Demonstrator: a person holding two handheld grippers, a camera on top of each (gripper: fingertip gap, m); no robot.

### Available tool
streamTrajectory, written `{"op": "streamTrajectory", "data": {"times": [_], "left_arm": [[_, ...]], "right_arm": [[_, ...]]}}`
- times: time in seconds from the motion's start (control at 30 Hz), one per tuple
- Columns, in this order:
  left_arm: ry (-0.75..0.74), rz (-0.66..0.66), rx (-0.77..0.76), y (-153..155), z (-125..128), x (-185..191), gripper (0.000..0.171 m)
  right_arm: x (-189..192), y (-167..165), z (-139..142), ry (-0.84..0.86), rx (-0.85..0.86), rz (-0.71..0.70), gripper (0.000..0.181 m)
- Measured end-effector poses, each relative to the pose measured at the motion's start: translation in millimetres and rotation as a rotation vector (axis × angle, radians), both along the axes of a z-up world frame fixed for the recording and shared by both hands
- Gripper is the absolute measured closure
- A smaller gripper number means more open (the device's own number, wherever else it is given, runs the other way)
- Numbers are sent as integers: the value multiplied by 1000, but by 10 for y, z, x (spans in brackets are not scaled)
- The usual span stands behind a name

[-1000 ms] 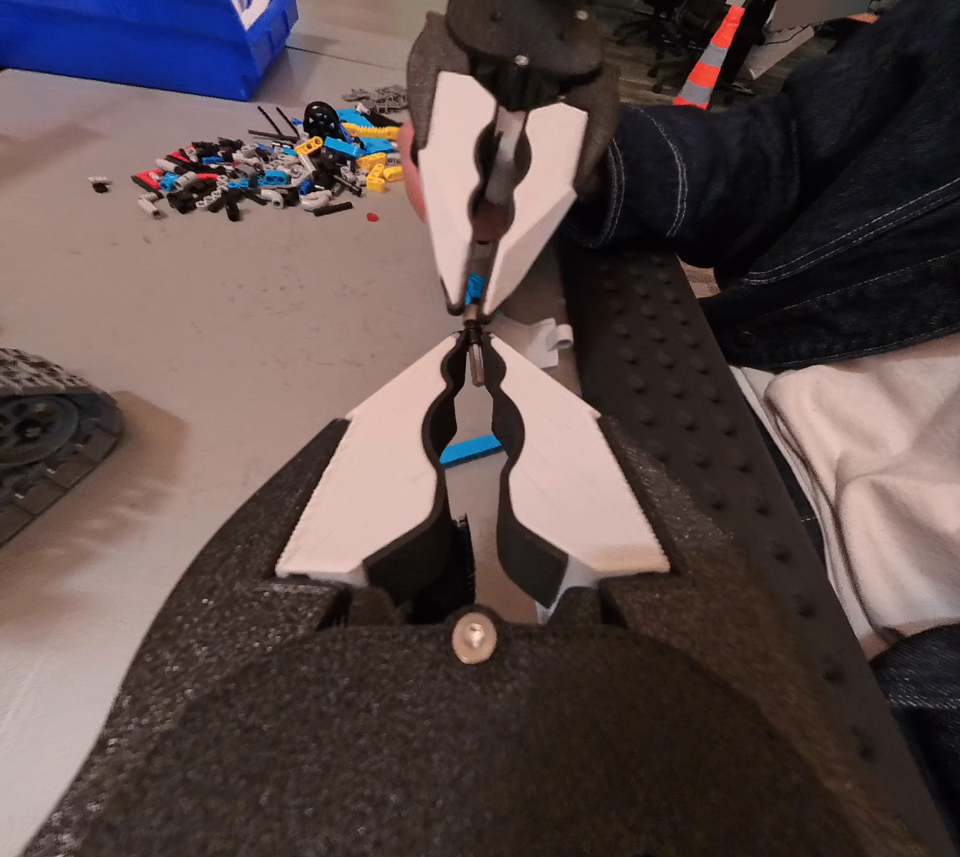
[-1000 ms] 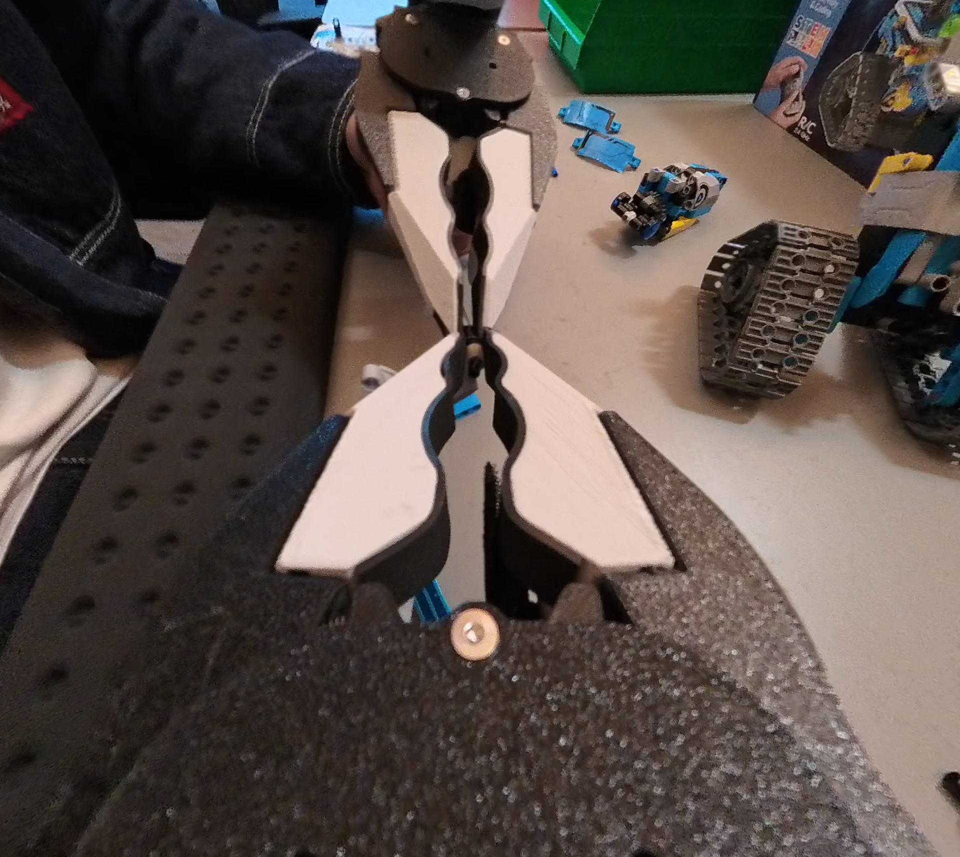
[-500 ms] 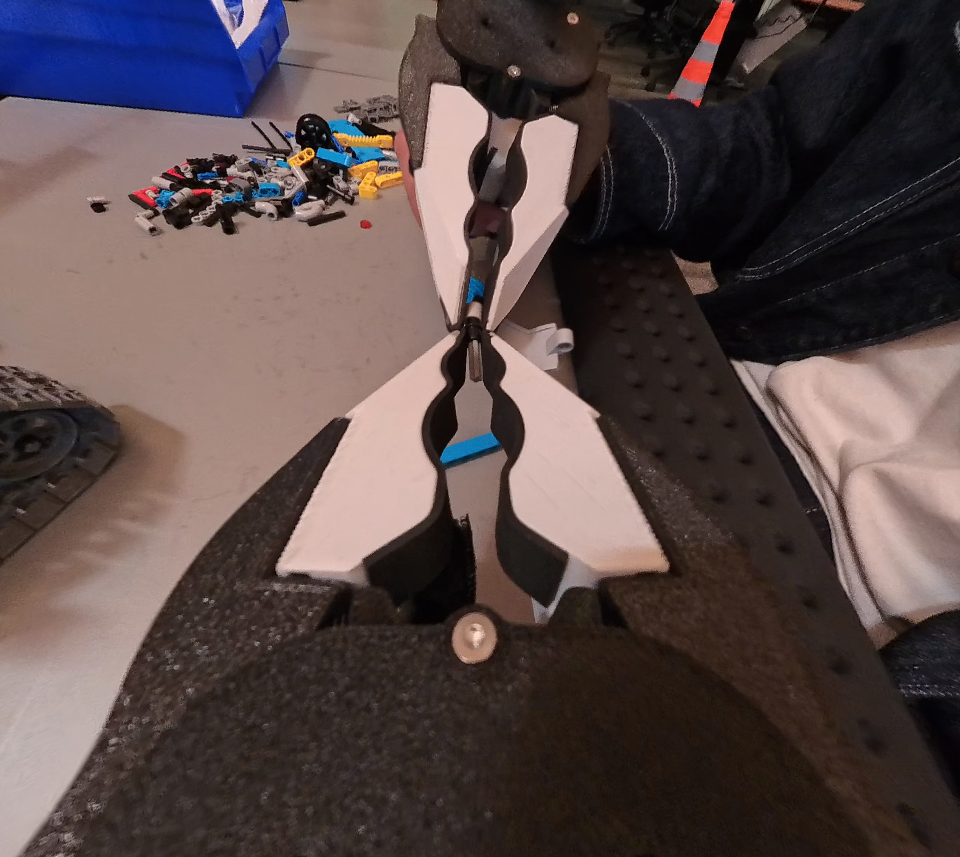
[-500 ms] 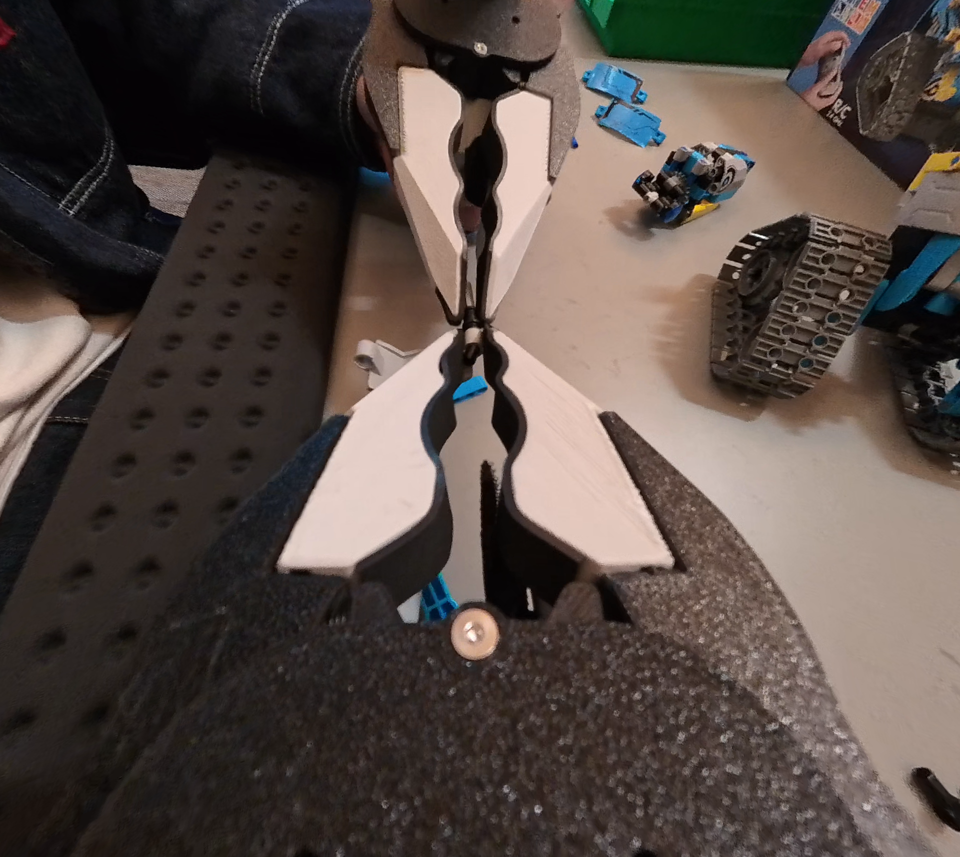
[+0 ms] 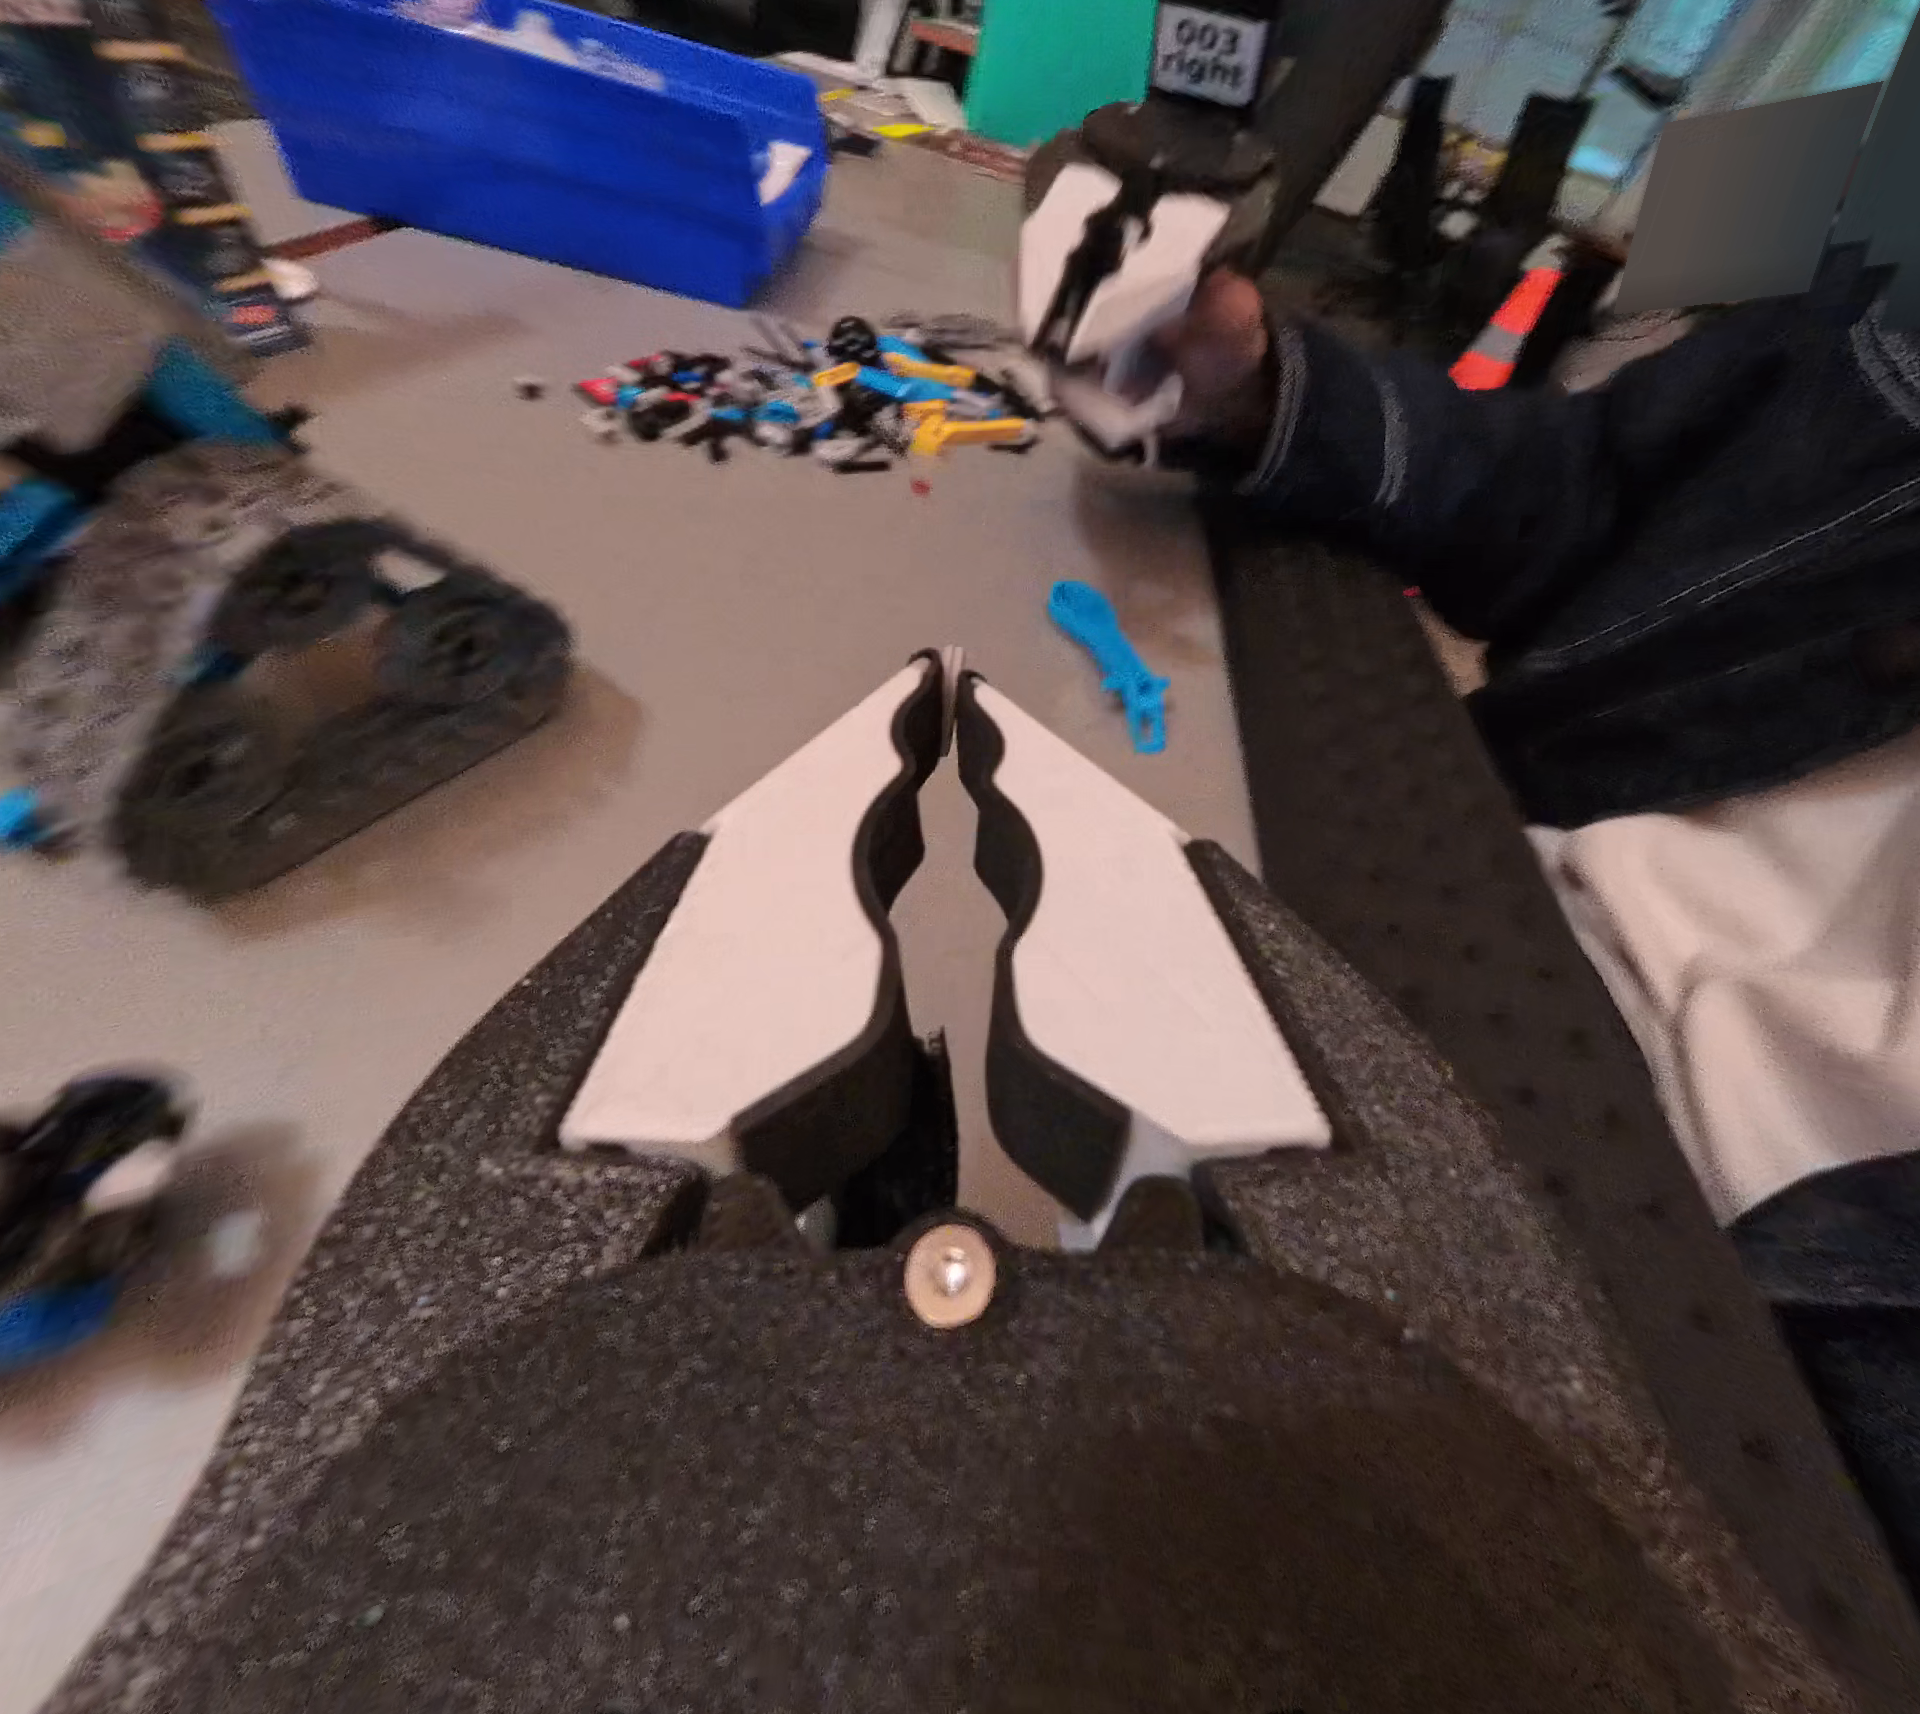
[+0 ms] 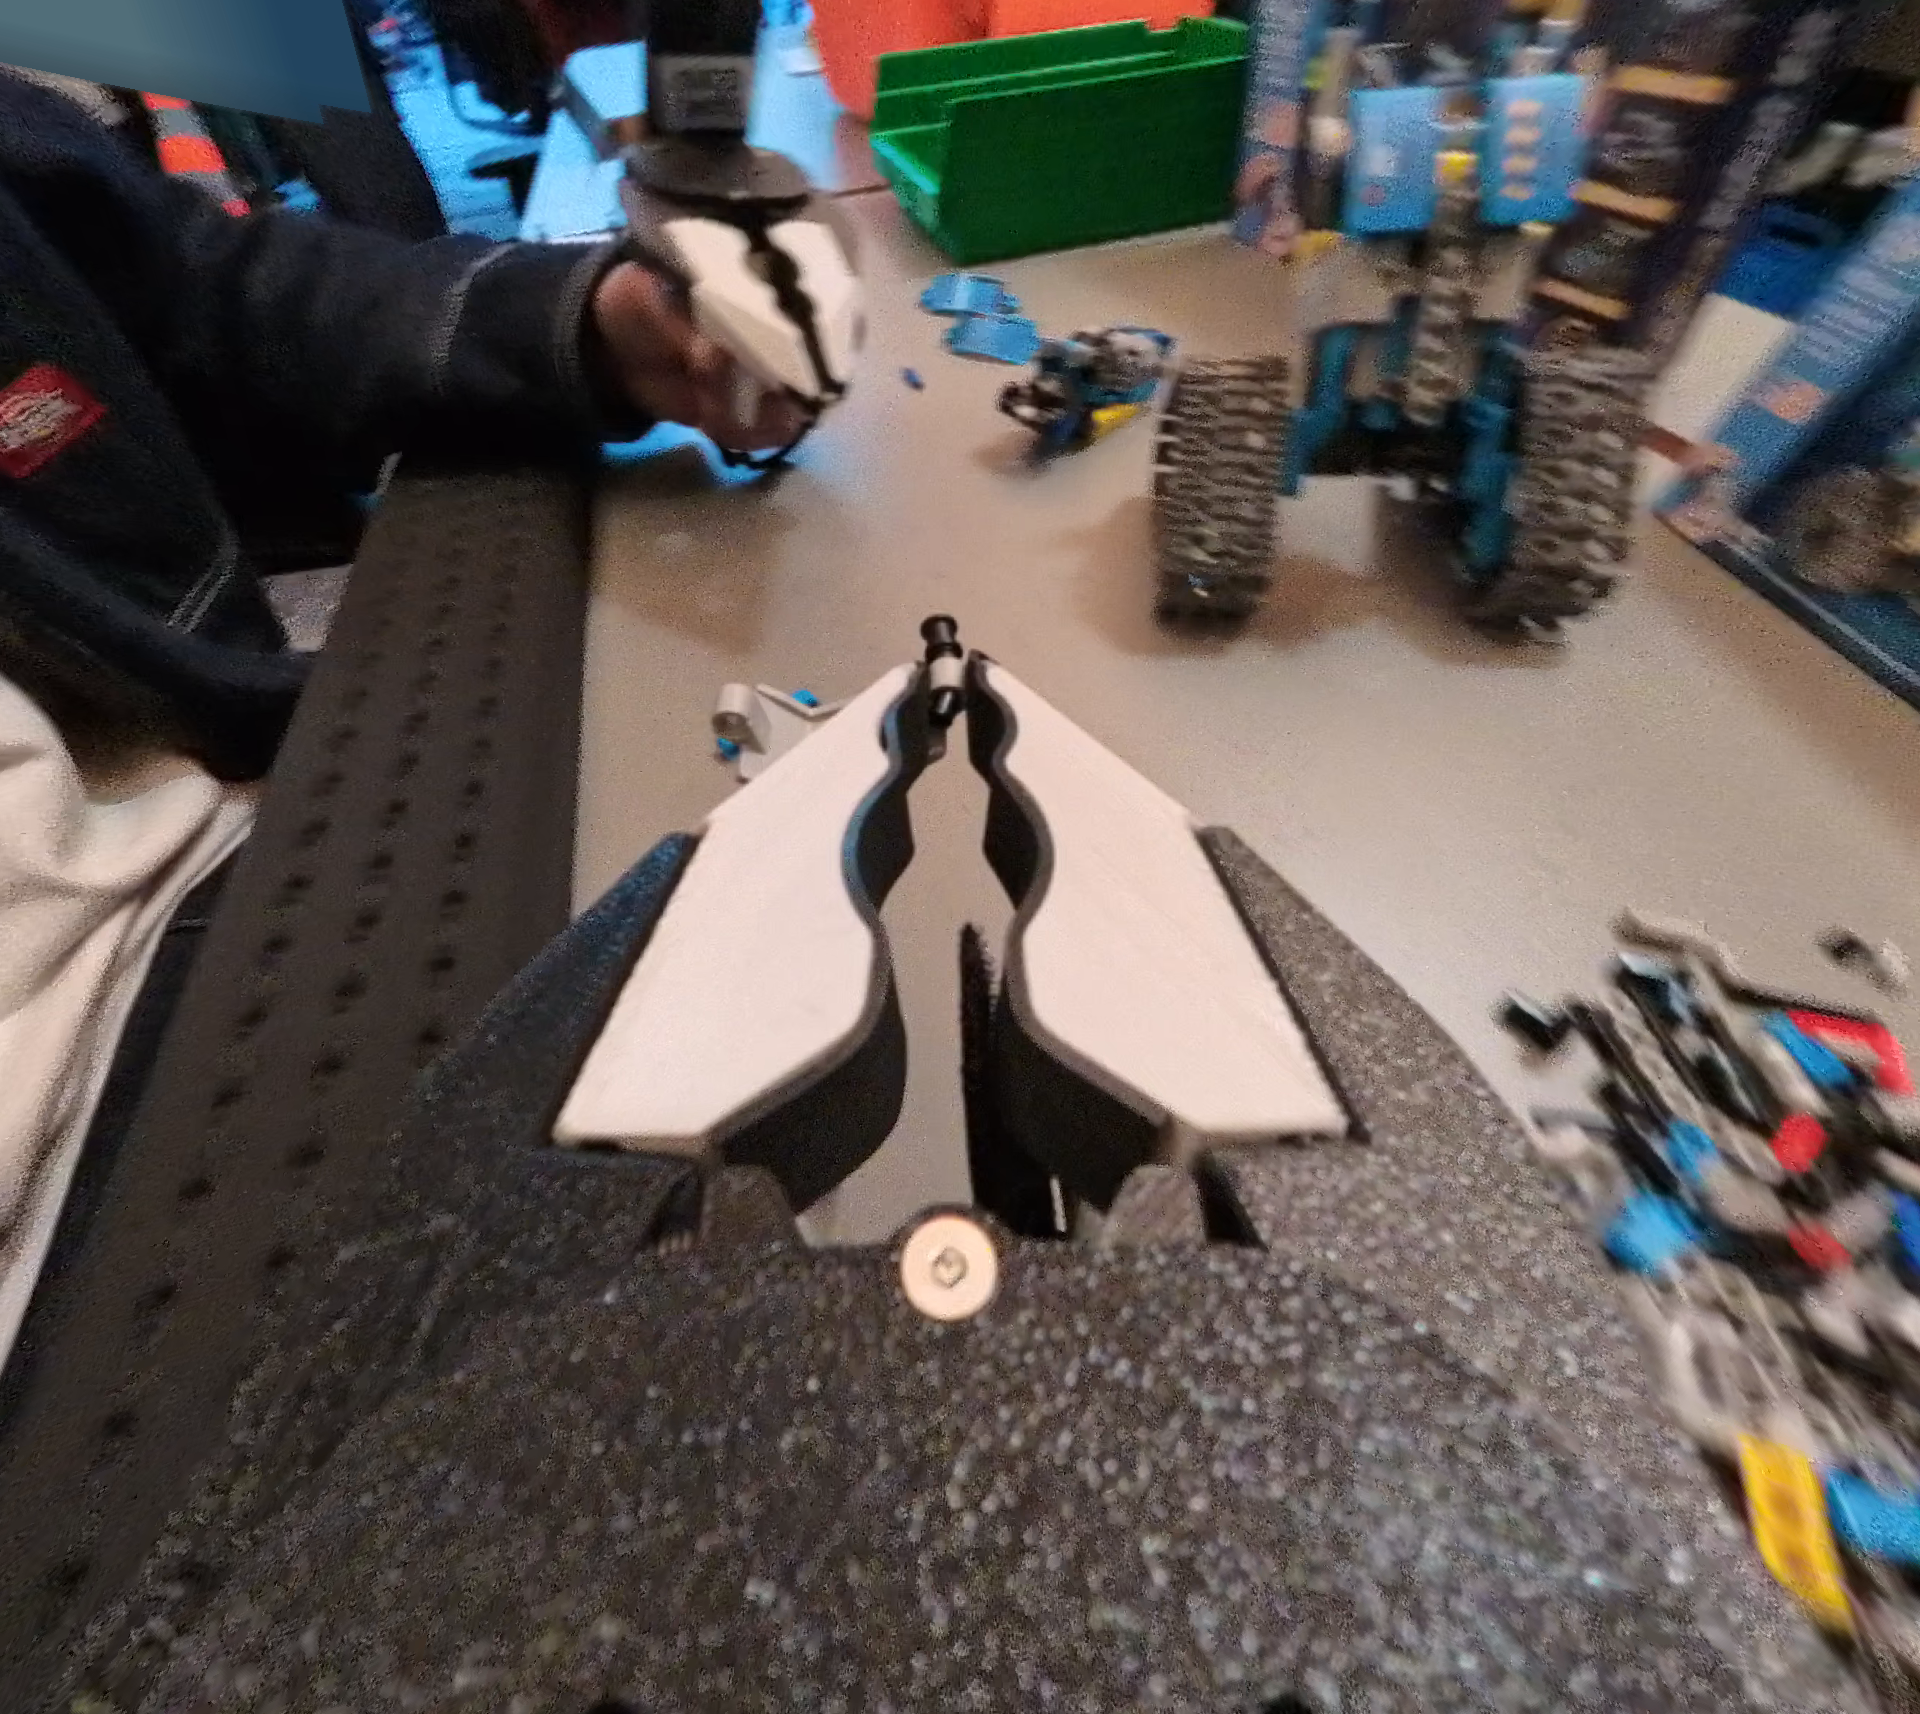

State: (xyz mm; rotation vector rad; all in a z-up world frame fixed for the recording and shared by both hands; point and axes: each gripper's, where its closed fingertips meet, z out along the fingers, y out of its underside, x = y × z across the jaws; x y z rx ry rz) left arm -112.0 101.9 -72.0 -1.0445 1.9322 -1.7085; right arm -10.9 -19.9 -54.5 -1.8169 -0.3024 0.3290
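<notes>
Our right gripper (image 6: pixel 951 677) pinches a small black-and-grey pin (image 6: pixel 942 665) at its fingertips; our left gripper (image 5: pixel 943 677), pressed together, holds nothing visible.

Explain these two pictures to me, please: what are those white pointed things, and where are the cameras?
No robot here: a person holds a hand-held gripper in each hand, each carrying its own camera that looks along two white fingers. One picture comes from the left hand-held gripper, shut and seemingly empty. The other comes from the right hand-held gripper, shut on a small black-and-white plastic pin. On the grey table lie a pile of small coloured building pieces, a blue plastic tool and a blue tracked toy vehicle.
</notes>
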Motion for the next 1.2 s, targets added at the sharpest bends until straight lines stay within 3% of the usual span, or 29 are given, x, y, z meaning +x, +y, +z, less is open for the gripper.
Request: {"op": "streamTrajectory", "data": {"times": [0.17, 0.27, 0.47, 0.67, 0.8, 0.87, 1.0, 1.1, 1.2], "left_arm": [[26, -78, 137, -312, -161, 11, 171], [26, -77, 206, -362, -255, 0, 171], [-14, -55, 226, -358, -205, 21, 170], [190, -53, 393, -303, -686, 14, 168], [220, -36, 437, -310, -761, 29, 143], [189, -47, 353, -387, -619, 33, 137], [183, -109, -45, -578, -120, 40, 140], [219, -162, -217, -629, 7, 37, 142], [202, -209, -283, -667, 84, -1, 162]], "right_arm": [[-253, 192, -165, -56, -70, 52, 176], [-448, 300, -138, -72, -49, 79, 176], [-576, 390, -217, -114, -62, 94, 176], [-597, 418, -311, -160, -90, 90, 176], [-676, 454, -413, -225, -121, 98, 176], [-718, 483, -421, -262, -114, 94, 176], [-783, 534, -280, -355, -21, 69, 176], [-905, 566, -162, -388, 51, 75, 176], [-989, 602, -138, -422, 73, 78, 176]]}}
